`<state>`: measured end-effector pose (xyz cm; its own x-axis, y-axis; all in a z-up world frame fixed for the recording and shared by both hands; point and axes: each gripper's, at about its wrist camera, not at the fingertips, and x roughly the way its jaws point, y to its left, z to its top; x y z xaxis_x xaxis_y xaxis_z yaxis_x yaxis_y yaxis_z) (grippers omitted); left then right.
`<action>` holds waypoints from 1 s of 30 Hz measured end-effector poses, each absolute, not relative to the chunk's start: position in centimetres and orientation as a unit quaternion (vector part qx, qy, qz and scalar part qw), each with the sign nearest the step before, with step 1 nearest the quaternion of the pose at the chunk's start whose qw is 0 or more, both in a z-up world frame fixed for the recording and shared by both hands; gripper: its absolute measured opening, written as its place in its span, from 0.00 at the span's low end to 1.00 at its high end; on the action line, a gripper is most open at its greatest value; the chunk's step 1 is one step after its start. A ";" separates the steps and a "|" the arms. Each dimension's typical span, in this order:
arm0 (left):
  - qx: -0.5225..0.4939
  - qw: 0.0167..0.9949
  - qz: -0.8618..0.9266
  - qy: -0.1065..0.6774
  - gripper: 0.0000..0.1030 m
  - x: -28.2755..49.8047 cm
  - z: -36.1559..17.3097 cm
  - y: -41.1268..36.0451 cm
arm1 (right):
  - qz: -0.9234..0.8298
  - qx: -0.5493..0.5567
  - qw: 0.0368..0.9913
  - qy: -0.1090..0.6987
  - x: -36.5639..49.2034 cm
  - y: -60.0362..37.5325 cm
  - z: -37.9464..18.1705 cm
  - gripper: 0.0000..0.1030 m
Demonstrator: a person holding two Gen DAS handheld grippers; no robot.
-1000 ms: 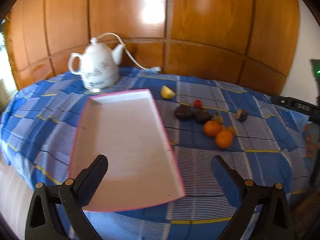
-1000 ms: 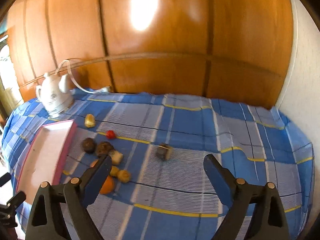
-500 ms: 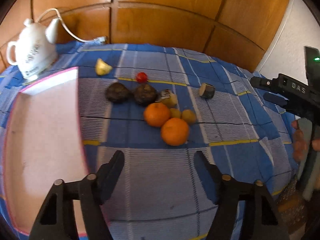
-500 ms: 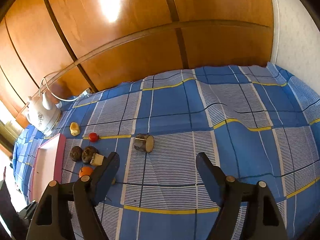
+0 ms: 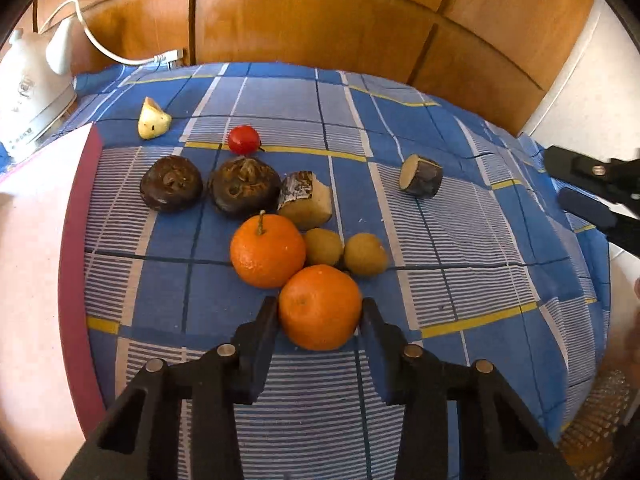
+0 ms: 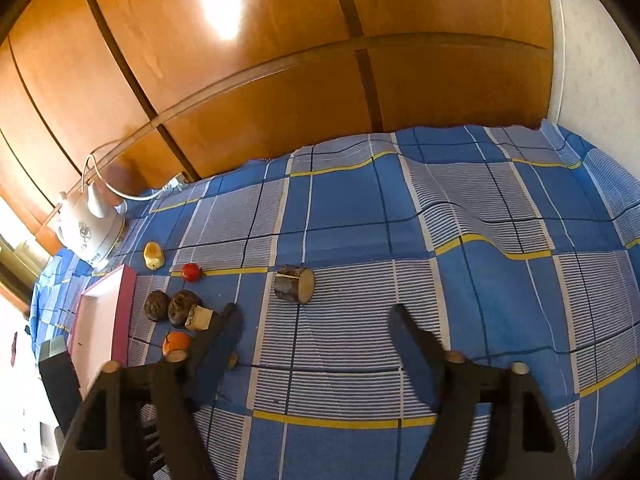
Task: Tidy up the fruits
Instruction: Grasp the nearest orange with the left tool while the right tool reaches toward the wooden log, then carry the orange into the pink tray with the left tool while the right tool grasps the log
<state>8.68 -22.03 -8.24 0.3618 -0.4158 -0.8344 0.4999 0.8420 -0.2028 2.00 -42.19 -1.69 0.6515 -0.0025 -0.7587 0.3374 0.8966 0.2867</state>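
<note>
One orange (image 6: 176, 342) half hidden behind right gripper (image 6: 314, 330) fingers (image 6: 224, 332)

Both grippers same build: black plastic frames with triangular cutouts. Left gripper (image 5: 320, 312): flat dark-blue fingers (image 5: 260, 344), round silver pins at the pivots. Right gripper (image 6: 312, 332): same blue fingers (image 6: 416, 352), pins look tan in this light. In the left view the right unit's black body shows a small silver screw.
</note>
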 end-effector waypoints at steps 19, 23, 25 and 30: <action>0.058 0.834 -0.312 0.452 0.38 2.9 -8.8 -17.1 | -0.074 0.179 0.862 0.468 3.2 -40.1 -4.2 0.44; 0.068 0.834 -0.316 0.447 0.38 2.7 -8.9 -17.2 | -0.073 0.198 0.856 0.472 4.7 -40.1 -4.2 0.45; 0.064 0.832 -0.317 0.450 0.38 2.8 -8.8 -17.1 | -0.080 0.195 0.855 0.474 6.0 -40.0 -4.4 0.45; 0.055 0.829 -0.318 0.457 0.38 2.8 -8.3 -16.6 | -0.097 0.196 0.842 0.494 9.4 -40.0 -5.9 0.45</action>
